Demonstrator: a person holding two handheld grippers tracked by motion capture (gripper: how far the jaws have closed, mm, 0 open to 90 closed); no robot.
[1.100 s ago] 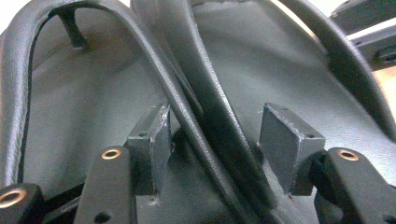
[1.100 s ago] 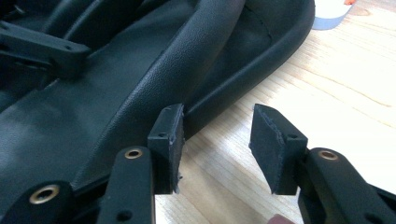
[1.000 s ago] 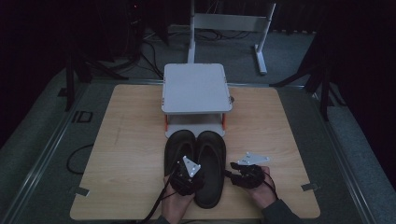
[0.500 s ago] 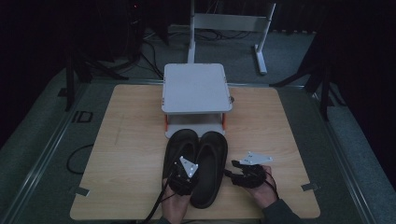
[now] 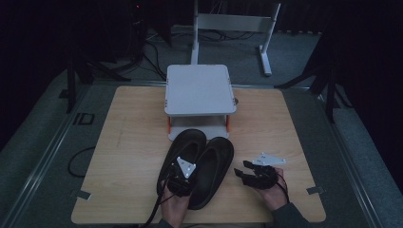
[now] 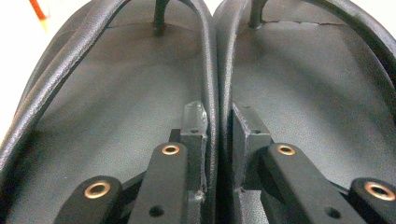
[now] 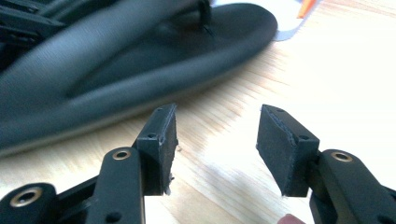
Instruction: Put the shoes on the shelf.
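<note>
Now the left gripper (image 5: 182, 176) has just clamped its jaws on both sandals' (image 6: 217, 93) touching edges, ready to lift, while the right gripper (image 5: 247, 172) beside them has just spread open.

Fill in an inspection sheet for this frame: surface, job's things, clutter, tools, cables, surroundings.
Surface: light wooden tabletop, on dark grey floor.
Job's things: pair of black rubber flip-flops side by side, inner straps pressed together.
Clutter: small white two-tier stand with orange posts, behind the flip-flops.
Tools: left tool shut on both inner straps, jaws just closed; right tool open, above bare wood.
Cables: black cable trails from left tool.
Surroundings: dark; white metal frame behind.
</note>
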